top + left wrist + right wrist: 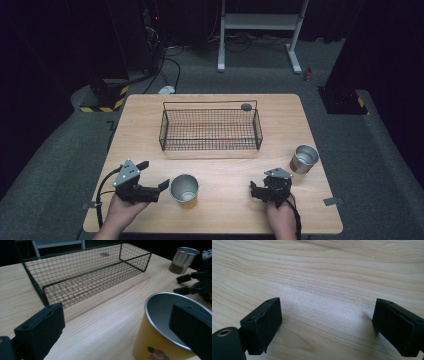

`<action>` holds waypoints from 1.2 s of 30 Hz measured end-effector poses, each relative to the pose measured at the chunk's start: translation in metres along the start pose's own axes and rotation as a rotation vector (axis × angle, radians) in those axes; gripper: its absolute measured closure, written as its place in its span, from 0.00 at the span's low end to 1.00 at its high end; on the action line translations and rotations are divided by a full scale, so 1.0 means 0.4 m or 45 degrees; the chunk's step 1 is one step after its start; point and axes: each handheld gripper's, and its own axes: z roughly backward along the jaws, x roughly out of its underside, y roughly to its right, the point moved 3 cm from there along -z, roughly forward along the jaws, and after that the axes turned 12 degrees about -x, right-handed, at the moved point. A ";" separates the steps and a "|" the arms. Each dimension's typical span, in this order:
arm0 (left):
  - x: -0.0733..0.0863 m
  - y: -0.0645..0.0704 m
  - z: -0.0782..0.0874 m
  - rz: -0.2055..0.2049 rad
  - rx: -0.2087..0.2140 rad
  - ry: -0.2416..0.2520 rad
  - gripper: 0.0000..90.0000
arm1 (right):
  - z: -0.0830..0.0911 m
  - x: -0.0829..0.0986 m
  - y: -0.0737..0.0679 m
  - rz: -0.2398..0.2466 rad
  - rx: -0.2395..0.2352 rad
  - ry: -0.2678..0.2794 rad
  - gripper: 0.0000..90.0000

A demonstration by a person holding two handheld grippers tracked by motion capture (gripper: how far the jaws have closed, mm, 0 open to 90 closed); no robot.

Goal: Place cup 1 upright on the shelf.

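Cups of bare metal are seen on the wooden surface [220, 170]: a near cup [184, 188] standing upright just beside the left hand-held gripper [156, 175], and a far cup [304, 159] standing upright near the right edge. In the left gripper view the near cup [160, 335] is shown with a yellow outer wall, a small printed figure low on it and a dull silver inside; its lower part is cut off by the frame edge, and part of its rim is hidden behind one black jaw. The print is too small to be made out. A black wire basket [210, 129] is set at the middle of the surface, well apart from both cups.

The left hand-held gripper is held low over the surface with its jaws spread wide, one of them close to the cup's rim; whether it touches cannot be told. The right hand-held gripper [257, 190] is held low over bare wood, its jaws also wide apart and gripping nothing.
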 end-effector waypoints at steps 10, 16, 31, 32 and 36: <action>-0.015 0.052 0.009 -0.021 0.087 0.038 0.01 | 0.000 0.000 0.000 0.000 0.000 0.000 0.10; -0.013 0.082 -0.001 -0.033 0.133 0.024 0.01 | 0.000 0.000 0.000 -0.001 0.001 0.000 0.10; 0.004 0.144 -0.028 -0.146 0.174 -0.001 0.00 | 0.000 0.000 0.000 0.000 0.000 0.000 0.10; 0.005 0.148 -0.030 -0.150 0.179 0.000 0.00 | 0.000 0.000 0.000 0.000 0.000 0.000 0.10; 0.011 0.157 -0.039 -0.164 0.190 -0.012 0.00 | 0.000 0.000 0.000 -0.002 0.000 0.000 0.10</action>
